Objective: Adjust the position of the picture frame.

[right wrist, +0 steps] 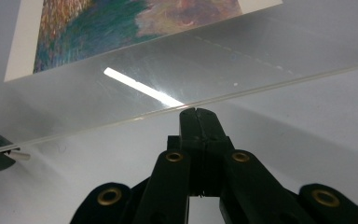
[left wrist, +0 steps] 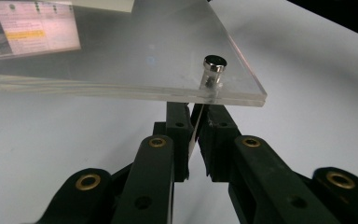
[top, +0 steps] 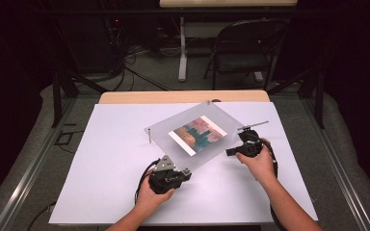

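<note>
A clear acrylic plate (top: 171,139) holding a painted picture (top: 197,134) stands raised and tilted on the white table (top: 111,173). My left gripper (top: 188,171) is at the plate's near corner. In the left gripper view its jaws (left wrist: 196,114) are nearly together under the plate (left wrist: 121,60), below a metal corner bolt (left wrist: 213,65), with a thin pale stem pinched between them. My right gripper (top: 229,152) is at the plate's right edge. In the right gripper view its jaws (right wrist: 196,112) are shut with nothing between them, their tips right at the plate's edge (right wrist: 242,93), below the picture (right wrist: 121,23).
A thin metal post (top: 150,135) stands at the plate's left corner. A slim metal rod (top: 253,125) lies just beyond the right gripper. Behind the table stand a folding chair (top: 245,48) and a table leg (top: 182,53), with cables on the floor.
</note>
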A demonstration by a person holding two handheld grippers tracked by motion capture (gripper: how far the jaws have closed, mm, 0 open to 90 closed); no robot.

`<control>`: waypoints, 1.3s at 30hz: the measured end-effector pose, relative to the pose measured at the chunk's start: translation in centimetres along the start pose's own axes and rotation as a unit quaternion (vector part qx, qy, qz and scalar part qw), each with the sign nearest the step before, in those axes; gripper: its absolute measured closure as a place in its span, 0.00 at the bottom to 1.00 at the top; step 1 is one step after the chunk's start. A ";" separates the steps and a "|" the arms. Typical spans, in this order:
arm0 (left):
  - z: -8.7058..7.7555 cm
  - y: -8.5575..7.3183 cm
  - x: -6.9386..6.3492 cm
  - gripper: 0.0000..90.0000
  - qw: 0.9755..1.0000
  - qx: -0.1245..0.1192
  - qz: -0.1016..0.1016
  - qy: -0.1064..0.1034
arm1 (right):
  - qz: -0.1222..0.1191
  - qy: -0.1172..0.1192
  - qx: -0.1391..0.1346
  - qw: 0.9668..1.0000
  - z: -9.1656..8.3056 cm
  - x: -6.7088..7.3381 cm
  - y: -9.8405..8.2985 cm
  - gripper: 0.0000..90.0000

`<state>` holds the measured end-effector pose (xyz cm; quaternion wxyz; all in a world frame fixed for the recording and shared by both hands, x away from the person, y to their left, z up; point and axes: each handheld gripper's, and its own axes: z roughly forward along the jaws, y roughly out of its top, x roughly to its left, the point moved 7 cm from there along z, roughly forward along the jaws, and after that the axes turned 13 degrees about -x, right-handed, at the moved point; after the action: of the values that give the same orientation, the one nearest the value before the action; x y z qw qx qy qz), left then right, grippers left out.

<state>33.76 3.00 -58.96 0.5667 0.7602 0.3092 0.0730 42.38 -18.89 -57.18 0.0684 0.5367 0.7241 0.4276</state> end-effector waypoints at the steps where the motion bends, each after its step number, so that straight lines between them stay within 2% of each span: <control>1: 0.2 0.0 -0.1 0.92 1.000 0.002 -0.001 0.000 | 0.003 -0.001 -0.001 1.000 0.0 -0.1 0.1 1.00; 5: 1.2 -0.8 -0.7 0.91 1.000 0.021 0.015 -0.001 | 0.012 -0.002 -0.006 1.000 0.0 -0.8 -0.3 1.00; 8: 1.3 -0.8 -0.9 0.91 1.000 0.017 0.014 -0.004 | 0.019 0.000 -0.012 1.000 -0.3 -1.0 -0.8 1.00; 13: 1.3 -1.0 -0.7 0.89 1.000 0.014 0.000 -0.011 | 0.016 0.001 -0.021 1.000 -0.9 -0.8 -1.7 1.00; 14: 1.2 -0.9 -0.7 0.88 1.000 0.008 -0.004 -0.014 | 0.016 0.002 -0.025 1.000 -1.0 -0.8 -1.8 0.99; 17: 0.5 -0.7 -0.6 0.80 1.000 0.005 0.010 0.000 | 0.013 0.002 -0.031 0.999 -1.6 -0.5 -2.2 0.96; 22: -1.6 -1.0 -0.5 0.66 1.000 0.012 0.010 0.006 | 0.004 0.000 -0.050 0.999 -2.6 -0.1 -2.9 0.88; 24: -2.7 -0.9 -0.2 0.61 1.000 0.006 0.012 0.010 | 0.000 0.001 -0.057 0.998 -3.1 0.1 -3.2 0.85; 28: -5.0 -0.7 1.1 0.56 0.999 -0.007 0.018 0.037 | -0.010 0.008 -0.070 0.997 -4.0 0.7 -4.0 0.79; 32: -6.5 -0.3 3.4 0.51 0.997 -0.026 0.010 0.068 | -0.018 0.017 -0.082 0.996 -4.5 1.6 -4.5 0.72; 34: -7.1 0.0 4.9 0.48 0.995 -0.036 0.008 0.090 | -0.039 0.019 -0.097 0.994 -4.7 2.2 -4.6 0.63; 35: -7.3 0.1 5.4 0.46 0.994 -0.038 0.010 0.098 | -0.058 0.017 -0.111 0.992 -4.8 2.6 -4.6 0.59; 39: -7.9 0.4 7.6 0.42 0.992 -0.050 0.001 0.120 | -0.067 0.016 -0.135 0.988 -5.0 3.4 -4.8 0.51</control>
<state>36.34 13.57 -57.73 0.5629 0.7170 0.3699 0.1795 34.77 -19.05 -56.17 0.1571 0.4655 0.6953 0.5245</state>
